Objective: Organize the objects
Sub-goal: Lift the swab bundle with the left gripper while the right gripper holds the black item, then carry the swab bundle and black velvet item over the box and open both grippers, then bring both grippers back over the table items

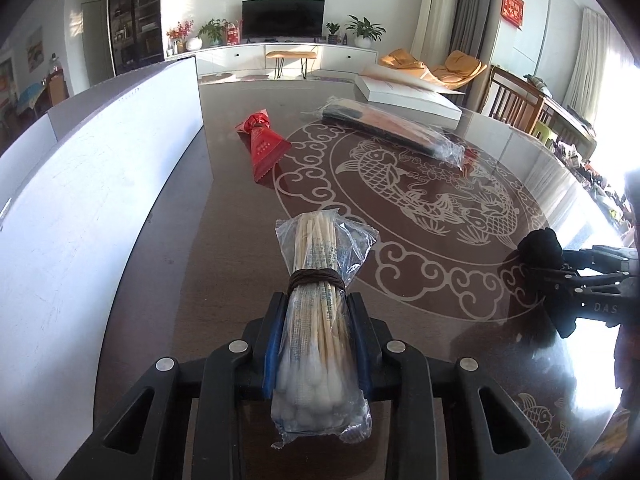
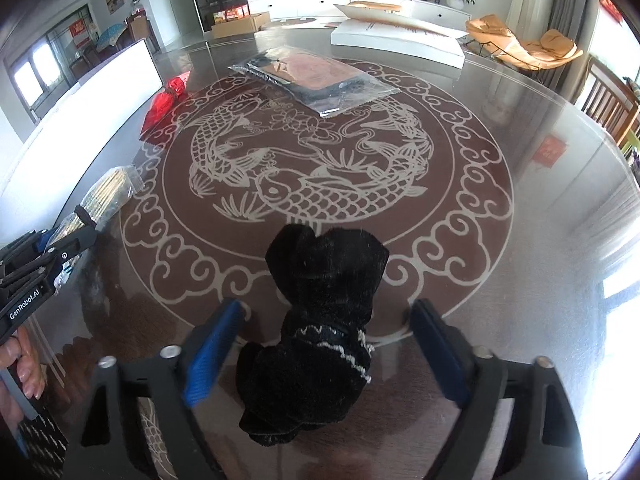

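My left gripper [image 1: 316, 308] is shut on a clear bag of cotton swabs [image 1: 320, 320] tied with a brown band, held over the glass table; it also shows in the right wrist view [image 2: 108, 196]. My right gripper [image 2: 326, 316] is open, its blue pads on either side of a rolled black sock bundle [image 2: 320, 320] that lies on the table; the pads do not touch it. The bundle also shows in the left wrist view [image 1: 538, 248]. A red packet [image 1: 266, 144] and a flat plastic-wrapped dark package [image 1: 396, 128] lie farther back.
A white box wall [image 1: 100, 184] runs along the table's left side. A flat white box [image 1: 408, 94] lies at the far edge. The round table [image 2: 540, 240] has a fish pattern under glass. Wooden chairs [image 1: 516, 100] stand to the right.
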### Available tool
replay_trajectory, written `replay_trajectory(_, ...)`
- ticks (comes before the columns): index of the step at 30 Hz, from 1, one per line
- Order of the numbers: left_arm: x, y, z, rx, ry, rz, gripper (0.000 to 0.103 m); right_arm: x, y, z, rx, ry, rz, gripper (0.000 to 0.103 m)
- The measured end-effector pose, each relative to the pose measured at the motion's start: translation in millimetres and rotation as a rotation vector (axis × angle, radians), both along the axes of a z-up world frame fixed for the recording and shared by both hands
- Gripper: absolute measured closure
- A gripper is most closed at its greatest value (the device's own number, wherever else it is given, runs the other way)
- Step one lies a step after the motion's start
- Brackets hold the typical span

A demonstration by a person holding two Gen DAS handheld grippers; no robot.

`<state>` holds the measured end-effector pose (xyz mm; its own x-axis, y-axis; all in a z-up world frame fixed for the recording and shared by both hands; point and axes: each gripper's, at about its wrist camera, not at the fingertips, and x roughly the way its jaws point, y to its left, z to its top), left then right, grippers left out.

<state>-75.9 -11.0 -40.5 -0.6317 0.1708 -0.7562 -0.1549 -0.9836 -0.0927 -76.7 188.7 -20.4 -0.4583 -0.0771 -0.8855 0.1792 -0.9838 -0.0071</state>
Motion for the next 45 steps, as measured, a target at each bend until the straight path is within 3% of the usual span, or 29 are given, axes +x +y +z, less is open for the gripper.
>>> replay_trajectory(1,1.5,-2.6,2.6,0.016,0.008,0.005,0.074,-1.3,-1.7,1.4,0.016,-0.012,0.008,0.069)
replay_trajectory(5,13.7,-13.2,19.9,0.092,0.063,0.023,0.074,9.5,-9.0,12.6,-0.012,-0.015,0.027,0.069)
replay_trajectory(11,50.6,-51.4,79.2,0.218,0.196,0.099,0.074,19.7,-65.2,73.2,-0.156,0.125,0.117,0.069)
replay_trajectory(15,66.3,-107.5,121.7,0.177,0.269,0.221,0.074,12.2,-148.5,122.4,-0.286,0.229,0.256,0.069)
replay_trajectory(19,71.4,-182.0,132.7,0.109,0.239,0.387,0.074,8.3,-250.3,148.9,-0.356,0.261,0.435,0.069)
replay_trajectory(22,73.4,-232.4,120.6,0.026,0.159,0.488,0.074,11.4,-321.5,145.8,-0.364,0.24,0.548,0.069)
replay_trajectory(25,74.6,-271.6,100.2,-0.025,0.062,0.576,0.072,13.0,-376.7,122.5,-0.398,0.15,0.613,0.068)
replay_trajectory(26,75.3,-281.0,93.4,-0.044,0.031,0.606,0.069,12.8,-392.0,111.7,-0.408,0.107,0.629,0.065)
replay_trajectory(27,76.7,-288.2,87.8,-0.053,0.009,0.631,0.056,14.5,-404.9,101.3,-0.41,0.06,0.648,0.063)
replay_trajectory(28,80.7,-293.7,84.7,-0.053,0.003,0.652,0.04,15.3,-414.5,91.7,-0.403,0.023,0.657,0.052)
replay_trajectory(29,87.5,-296.3,82.2,-0.049,0.014,0.673,0.033,17.8,-418.2,86.0,-0.398,0.014,0.655,0.044)
replay_trajectory(31,100.8,-296.8,84.6,-0.034,0.063,0.705,0.024,26.8,-408.4,85.6,-0.412,0.068,0.65,0.039)
replay_trajectory(35,114.3,-276.9,91.0,-0.01,0.127,0.689,0.024,45.8,-351.0,91.5,-0.379,0.268,0.59,0.006)
replay_trajectory(38,112.1,-239.9,99.7,0.012,0.168,0.6,0.023,53.1,-287.6,82.8,-0.286,0.374,0.517,0.0)
replay_trajectory(42,105.9,-168.8,109.9,0.033,0.206,0.406,0.022,48.5,-194.5,40.3,-0.065,0.371,0.381,0.0)
replay_trajectory(45,96.9,-109.6,107.1,0.04,0.206,0.247,0.004,48.3,-120.4,7.8,0.069,0.297,0.26,0.0)
